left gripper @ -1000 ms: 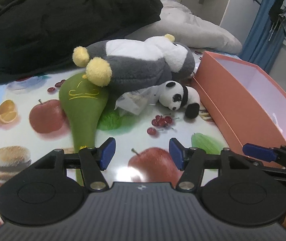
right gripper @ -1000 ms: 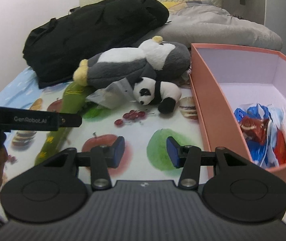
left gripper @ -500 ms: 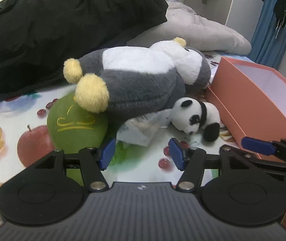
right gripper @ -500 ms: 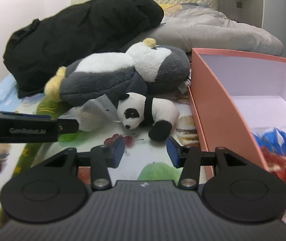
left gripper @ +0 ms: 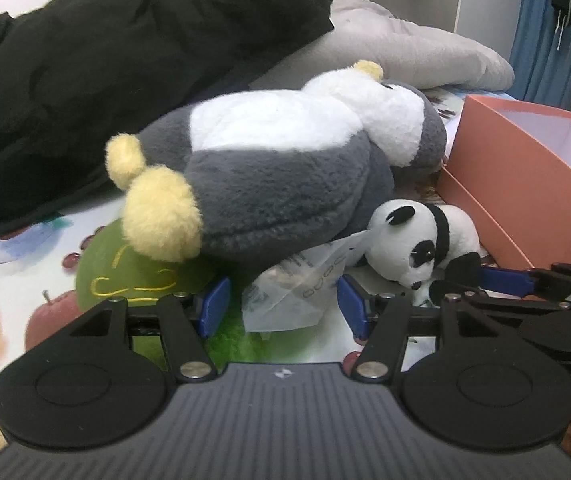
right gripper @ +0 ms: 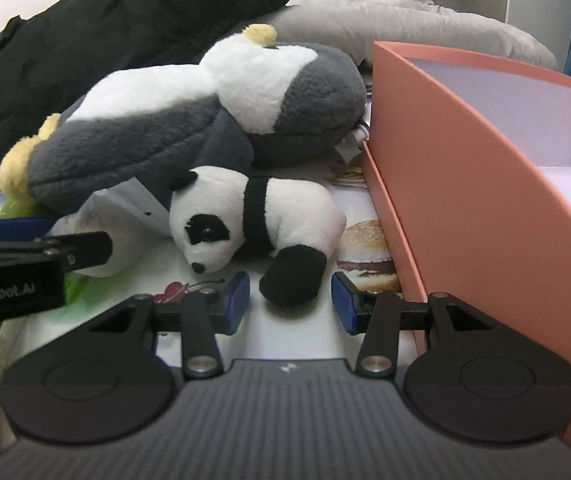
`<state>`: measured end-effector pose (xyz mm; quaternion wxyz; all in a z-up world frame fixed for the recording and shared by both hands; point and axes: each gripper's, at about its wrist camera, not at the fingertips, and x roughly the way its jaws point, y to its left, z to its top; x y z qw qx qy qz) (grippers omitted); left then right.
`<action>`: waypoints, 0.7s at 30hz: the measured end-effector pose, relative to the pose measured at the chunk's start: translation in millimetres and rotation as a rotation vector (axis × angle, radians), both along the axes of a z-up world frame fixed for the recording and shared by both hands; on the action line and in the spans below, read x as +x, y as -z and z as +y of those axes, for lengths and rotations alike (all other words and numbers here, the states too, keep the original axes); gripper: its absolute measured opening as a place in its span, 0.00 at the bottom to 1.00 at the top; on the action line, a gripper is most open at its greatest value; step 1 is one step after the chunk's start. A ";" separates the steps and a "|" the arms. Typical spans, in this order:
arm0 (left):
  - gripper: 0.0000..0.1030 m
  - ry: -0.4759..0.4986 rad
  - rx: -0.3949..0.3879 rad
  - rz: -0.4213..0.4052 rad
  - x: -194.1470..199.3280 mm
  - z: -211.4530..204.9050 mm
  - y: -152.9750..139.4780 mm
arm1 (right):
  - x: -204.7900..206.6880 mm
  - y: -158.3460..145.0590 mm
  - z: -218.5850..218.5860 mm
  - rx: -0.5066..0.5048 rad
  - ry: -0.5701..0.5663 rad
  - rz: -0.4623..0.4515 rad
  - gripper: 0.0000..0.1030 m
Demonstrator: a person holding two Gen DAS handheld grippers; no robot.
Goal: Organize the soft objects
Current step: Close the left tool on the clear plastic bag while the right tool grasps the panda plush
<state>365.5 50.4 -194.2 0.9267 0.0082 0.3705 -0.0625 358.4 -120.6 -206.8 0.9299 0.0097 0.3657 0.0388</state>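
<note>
Low in the right wrist view, the right hand-held gripper (right gripper: 290, 302) has its blue pads partly apart on either side of the black paw of the small panda plush (right gripper: 253, 220); its jaws have just been closing, yet neither pad presses the paw. At the bottom of the left wrist view, the left hand-held gripper (left gripper: 283, 306) stands wider, gripping nothing, with a crumpled clear plastic wrapper (left gripper: 305, 280) showing between its pads. The panda lies on the fruit-printed sheet (right gripper: 365, 240) at centre frame, touching the large grey and white penguin plush (left gripper: 277, 168) behind it. The penguin's yellow feet (left gripper: 157, 216) overlap a green plush (left gripper: 125, 264) at lower left. Just right of the panda, the wall of the salmon-pink box (right gripper: 465, 168) crowds the right gripper's outer finger. A black jacket (left gripper: 125, 60) fills the upper left, and a grey quilt (left gripper: 405, 52) lies across the top. Blue curtains (left gripper: 545, 40) hang at upper right.
</note>
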 end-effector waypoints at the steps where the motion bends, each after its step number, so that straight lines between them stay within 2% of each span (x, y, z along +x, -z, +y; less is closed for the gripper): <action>1: 0.61 0.001 -0.001 0.005 1.5 -1.1 1.5 | 1.4 1.4 -0.6 0.002 0.001 0.002 0.41; 3: 0.54 0.004 0.007 0.008 3.0 -3.9 3.7 | 4.2 3.3 -1.9 0.013 0.000 0.011 0.33; 6: 0.49 0.003 0.020 -0.004 0.6 -6.5 3.5 | 2.5 0.5 -3.1 0.027 -0.009 0.007 0.30; 7: 0.45 -0.004 0.023 -0.005 -1.0 -6.8 3.0 | 0.7 -0.7 -3.2 0.028 -0.010 0.006 0.30; 8: 0.36 -0.012 0.020 -0.003 -3.1 -6.3 2.0 | -1.7 -1.9 -3.5 0.031 -0.011 0.006 0.30; 9: 0.33 -0.017 0.010 0.000 -5.4 -5.3 0.9 | -3.5 -3.4 -4.2 0.031 -0.012 0.006 0.30; 12: 0.29 -0.040 0.002 -0.004 -16.3 -3.2 -2.6 | -13.6 -7.7 -5.6 0.030 -0.023 0.006 0.29; 21: 0.24 -0.141 -0.062 0.020 -67.1 5.8 -9.0 | -64.6 -22.7 -10.2 0.051 -0.055 0.025 0.28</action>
